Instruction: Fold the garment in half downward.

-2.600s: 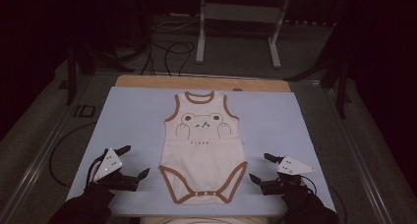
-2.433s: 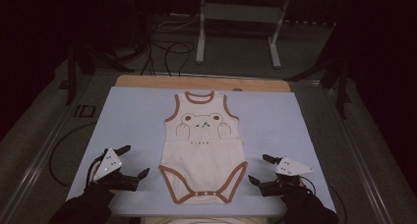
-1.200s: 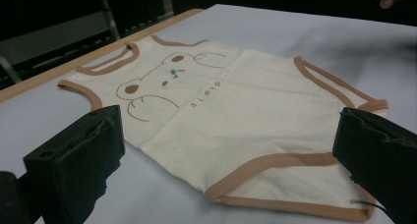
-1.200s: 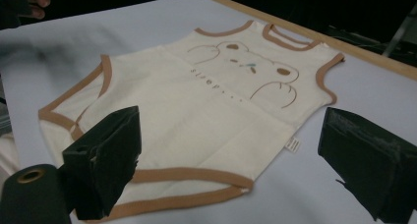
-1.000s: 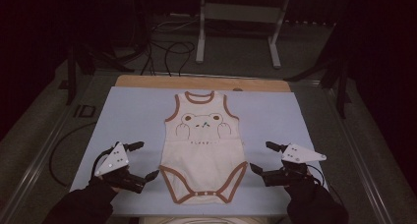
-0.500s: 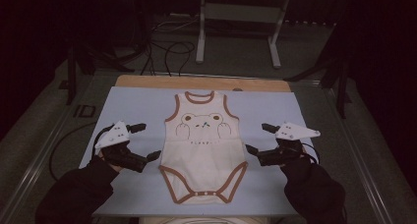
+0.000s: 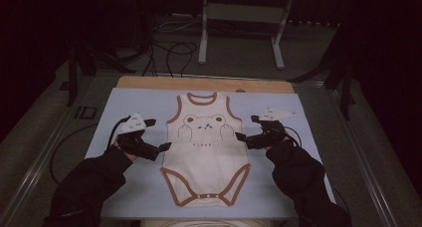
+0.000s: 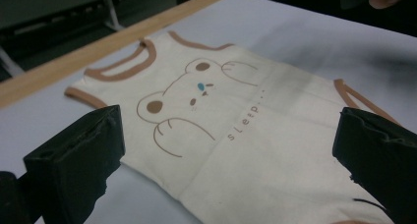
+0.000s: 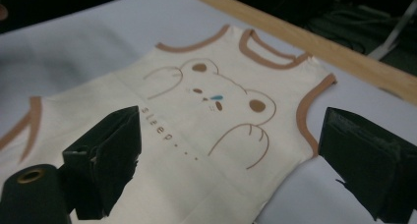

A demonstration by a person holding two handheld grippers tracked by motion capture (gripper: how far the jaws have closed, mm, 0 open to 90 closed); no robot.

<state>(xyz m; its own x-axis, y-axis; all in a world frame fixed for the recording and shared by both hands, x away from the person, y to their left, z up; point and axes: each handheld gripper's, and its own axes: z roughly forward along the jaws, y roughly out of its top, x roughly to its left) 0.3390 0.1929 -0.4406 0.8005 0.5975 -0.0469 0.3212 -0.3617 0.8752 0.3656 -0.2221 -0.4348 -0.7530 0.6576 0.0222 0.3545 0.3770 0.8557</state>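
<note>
A cream baby bodysuit (image 7: 206, 150) with brown trim and a bear print lies flat on the pale blue table cover (image 7: 298, 112), neck toward the far edge. My left gripper (image 7: 158, 134) is open just off the garment's left side, jaws wide apart with the bodysuit (image 8: 236, 130) lying beyond them. My right gripper (image 7: 247, 127) is open at the garment's right side, near the armhole. In the right gripper view the bodysuit (image 9: 196, 116) spreads out past the jaws. Neither gripper holds anything.
A wooden strip (image 7: 204, 83) runs along the table's far edge. Beyond it stand a metal stand (image 7: 239, 13) and loose cables (image 7: 169, 48) on the dark floor. Metal rails (image 7: 45, 152) border the table on both sides.
Both grippers have moved forward from near the front edge and inward, up to the bodysuit's two sides. The bodysuit has not moved.
</note>
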